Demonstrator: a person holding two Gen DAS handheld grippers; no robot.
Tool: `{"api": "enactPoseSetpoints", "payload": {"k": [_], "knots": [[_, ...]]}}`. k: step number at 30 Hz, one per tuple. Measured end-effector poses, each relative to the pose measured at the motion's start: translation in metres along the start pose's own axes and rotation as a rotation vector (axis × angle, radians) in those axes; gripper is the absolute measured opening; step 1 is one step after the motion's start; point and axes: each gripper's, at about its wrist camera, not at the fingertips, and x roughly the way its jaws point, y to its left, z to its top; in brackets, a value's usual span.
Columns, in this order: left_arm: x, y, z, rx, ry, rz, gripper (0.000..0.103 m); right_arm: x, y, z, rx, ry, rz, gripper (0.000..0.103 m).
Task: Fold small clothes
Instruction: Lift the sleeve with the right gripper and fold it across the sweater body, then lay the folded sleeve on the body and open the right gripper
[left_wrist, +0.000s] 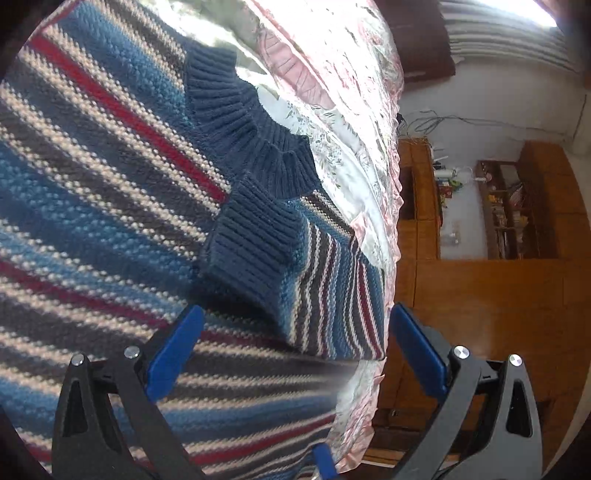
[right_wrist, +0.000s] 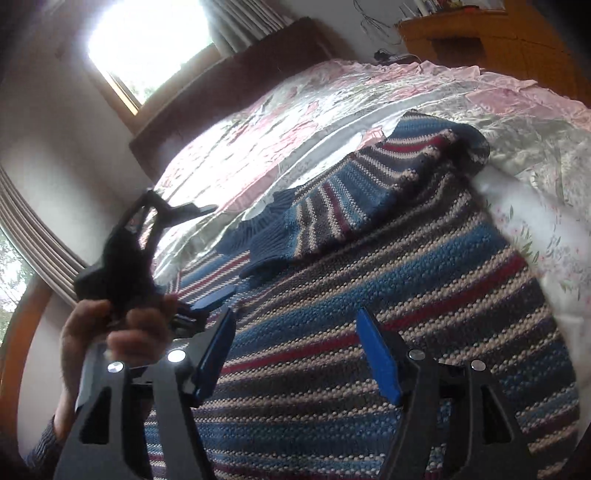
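The striped sweater (right_wrist: 388, 302) runs off the lower edge in both wrist views, so its hem is out of sight. It lies flat on the bed (right_wrist: 295, 118), right under both tools. The right tool (right_wrist: 295, 354) is spread wide, gripping nothing; the left tool (left_wrist: 295, 347) likewise gapes above the folded-in sleeve (left_wrist: 295, 273). A hand (right_wrist: 122, 332) holds the left tool, half blurred.

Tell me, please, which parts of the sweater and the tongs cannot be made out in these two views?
- Striped sweater: its lower hem is cut off by the bottom edge in both wrist views.
- Second sleeve: not visible anywhere; only one folded sleeve shows.
- Left tongs: blurred in the right wrist view, and partly covered by the hand.
- Shelf items: too small to identify in the left wrist view.
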Motion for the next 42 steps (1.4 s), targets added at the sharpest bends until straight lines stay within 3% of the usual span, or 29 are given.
{"api": "enactPoseSetpoints", "payload": {"k": [3,5,6,7,9,12,13,29,34,42], "knots": [[0.014,0.001,0.004,-0.036,-0.038,0.061,0.097,0.001,-0.002,-0.009,-0.017,-0.018,0.022,0.069],[0.018,0.001,0.006,-0.050,-0.053,0.073,0.088,0.007,-0.009,-0.016,0.023,0.011,0.045,0.069],[0.020,0.001,0.007,-0.051,-0.056,0.083,0.074,0.011,-0.012,-0.017,0.040,0.029,0.058,0.069],[0.024,-0.001,0.009,-0.050,-0.050,0.099,0.067,0.012,-0.012,-0.019,0.049,0.034,0.069,0.069],[0.030,-0.002,0.010,-0.055,-0.026,0.127,0.036,0.011,-0.010,-0.021,0.044,0.024,0.080,0.069],[0.034,-0.010,0.011,-0.040,-0.021,0.167,0.010,0.010,-0.005,-0.020,0.034,0.022,0.107,0.069],[0.033,-0.015,0.010,-0.018,-0.027,0.183,0.007,0.010,-0.005,-0.021,0.030,0.022,0.106,0.069],[-0.023,-0.143,0.041,0.339,-0.064,0.178,0.007,0.028,0.001,-0.029,0.018,0.052,0.101,0.069],[-0.054,-0.133,0.056,0.350,-0.080,0.183,0.007,0.032,0.005,-0.031,0.005,0.058,0.095,0.069],[-0.067,-0.070,0.066,0.285,-0.064,0.197,0.007,0.039,0.009,-0.033,-0.002,0.061,0.089,0.069]]}}
